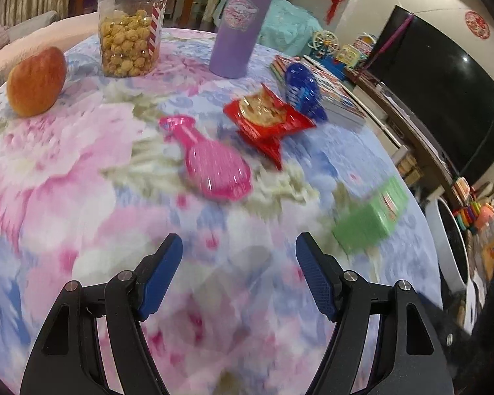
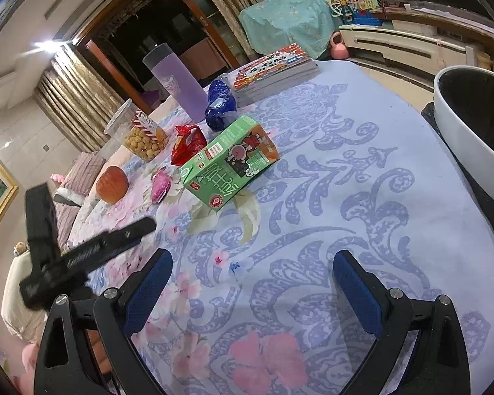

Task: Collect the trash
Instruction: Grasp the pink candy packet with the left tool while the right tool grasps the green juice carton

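Pink wrapper (image 1: 214,164), red snack packet (image 1: 266,120), blue wrapper (image 1: 304,90) and green carton (image 2: 229,161), laid flat, are grouped mid-table.

Floral pink-blue tablecloth (image 1: 66,177); beside green printed carton (image 2: 229,161): red crinkled snack wrapper (image 1: 266,120), glossy pink wrapper (image 1: 214,168), shiny blue wrapper (image 1: 304,90).

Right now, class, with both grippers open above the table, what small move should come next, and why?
Probably ease the left gripper forward toward the pink wrapper. It lies flat on the tablecloth, nearest ahead of the open jaws, which hold nothing.
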